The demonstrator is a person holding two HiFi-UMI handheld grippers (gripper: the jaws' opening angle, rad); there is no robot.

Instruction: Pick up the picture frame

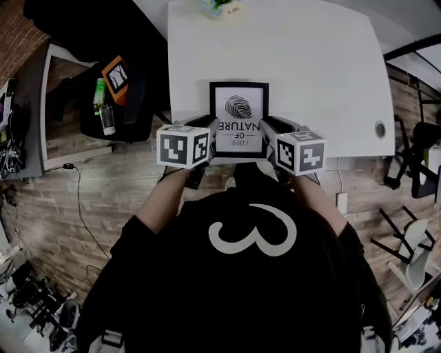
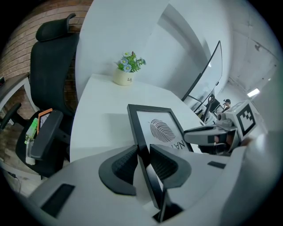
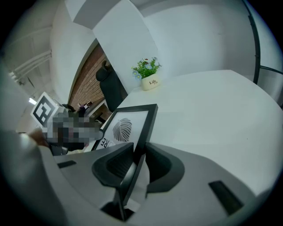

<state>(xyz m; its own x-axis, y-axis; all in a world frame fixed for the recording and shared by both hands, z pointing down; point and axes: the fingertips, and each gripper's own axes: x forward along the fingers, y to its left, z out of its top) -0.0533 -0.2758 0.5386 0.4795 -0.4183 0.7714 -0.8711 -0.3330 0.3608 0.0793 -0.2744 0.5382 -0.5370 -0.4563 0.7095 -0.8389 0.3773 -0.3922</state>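
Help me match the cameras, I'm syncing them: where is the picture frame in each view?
Head view: picture frame at centre, at the near edge of the table.
Left gripper view: frame lower centre, edge between the jaws.
Right gripper view: frame left of centre, edge between the jaws.
Shared landmark: potted plant.

Bright even light; fisheye edges; blurred near foreground

tally at the table

one frame [image 1: 238, 103]. two grippers: left gripper [image 2: 141, 152], right gripper [image 3: 139, 152]. one white table [image 1: 310, 62]. one potted plant [image 1: 219, 7], far edge. one black chair [image 2: 53, 66], left. two bottles by it: green bottle [image 1: 100, 93], clear bottle [image 1: 108, 120].
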